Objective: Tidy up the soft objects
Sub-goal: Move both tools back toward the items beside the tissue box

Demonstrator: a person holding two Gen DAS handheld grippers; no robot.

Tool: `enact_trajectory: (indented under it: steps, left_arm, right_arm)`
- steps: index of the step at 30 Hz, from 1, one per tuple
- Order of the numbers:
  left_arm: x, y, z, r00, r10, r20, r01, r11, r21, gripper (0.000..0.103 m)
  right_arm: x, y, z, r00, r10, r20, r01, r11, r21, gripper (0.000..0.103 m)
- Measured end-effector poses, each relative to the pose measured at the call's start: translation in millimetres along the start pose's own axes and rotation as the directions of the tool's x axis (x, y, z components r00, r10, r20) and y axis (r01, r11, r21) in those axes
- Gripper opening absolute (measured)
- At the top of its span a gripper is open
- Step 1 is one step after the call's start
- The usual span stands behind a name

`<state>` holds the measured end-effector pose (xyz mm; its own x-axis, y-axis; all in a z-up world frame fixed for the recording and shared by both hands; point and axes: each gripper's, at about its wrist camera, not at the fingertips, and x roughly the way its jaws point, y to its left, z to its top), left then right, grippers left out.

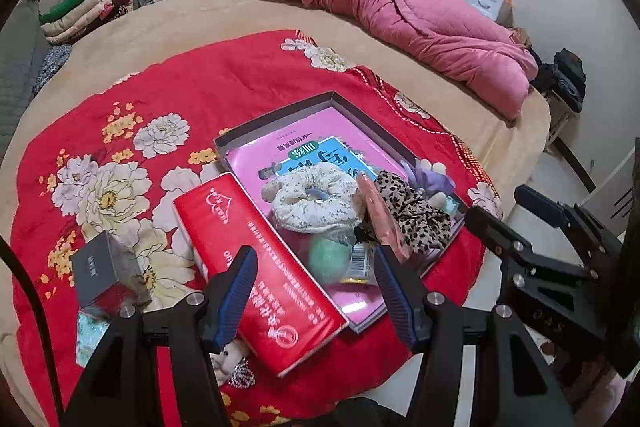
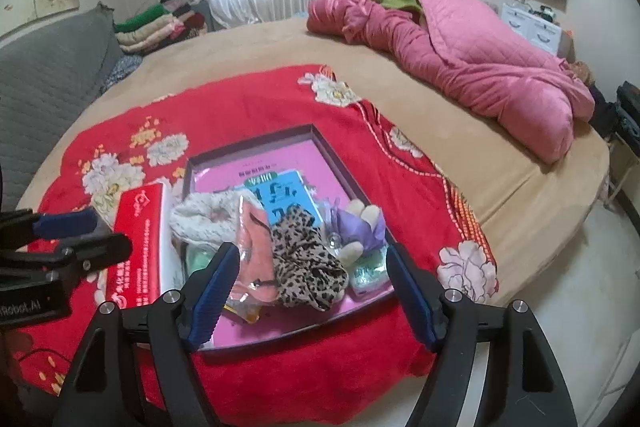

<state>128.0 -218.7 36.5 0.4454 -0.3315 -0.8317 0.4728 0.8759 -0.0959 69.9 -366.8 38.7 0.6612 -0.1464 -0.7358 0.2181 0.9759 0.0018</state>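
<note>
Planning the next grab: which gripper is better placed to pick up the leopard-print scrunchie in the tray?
Probably right: the right gripper is open with the leopard-print scrunchie centred between its fingers; the left gripper faces the red box.

Each hand-held gripper point(image 1: 316, 291) has black angular arms, blue ribbed finger pads, silver screws.

From my seat I can't read the small print on the red box point(image 1: 256, 259), and the pale green lump point(image 1: 326, 255) under the floral scrunchie point(image 1: 312, 201) stays unidentifiable. A doll-like face point(image 1: 224, 361) hides behind my left gripper point(image 1: 316, 291).
</note>
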Motion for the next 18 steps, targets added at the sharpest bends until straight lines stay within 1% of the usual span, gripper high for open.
enact_trajectory:
  steps: [2,5,8,14,18]
  left_arm:
    - [-7.0,0.3,-4.5,1.000,0.012,0.009,-0.012,1.000,0.006,0.060]
    - [-17.0,6.6,-11.8,1.000,0.006,0.014,-0.006,1.000,-0.009,0.060]
    - [-26.4,13.8,-19.5,1.000,0.018,0.021,-0.018,1.000,-0.013,0.060]
    - [-43.3,34.7,-35.1,0.998,0.053,0.037,-0.051,0.998,-0.032,0.060]
    - [-55.0,54.6,-44.9,0.997,0.062,0.046,-0.059,0.996,-0.064,0.060]
  right_arm:
    - [-5.3,0.6,0.8,1.000,-0.002,0.011,0.002,1.000,0.006,0.077]
    - [-14.0,4.7,2.0,1.000,0.002,0.026,-0.002,1.000,0.002,0.078]
    - [-21.3,11.8,3.1,0.999,0.015,0.039,-0.014,1.000,-0.012,0.078]
    - [-36.8,43.2,5.8,0.997,0.042,0.068,-0.037,0.996,-0.077,0.078]
    - [-45.7,68.0,7.8,0.994,0.071,0.079,-0.060,0.990,-0.124,0.078]
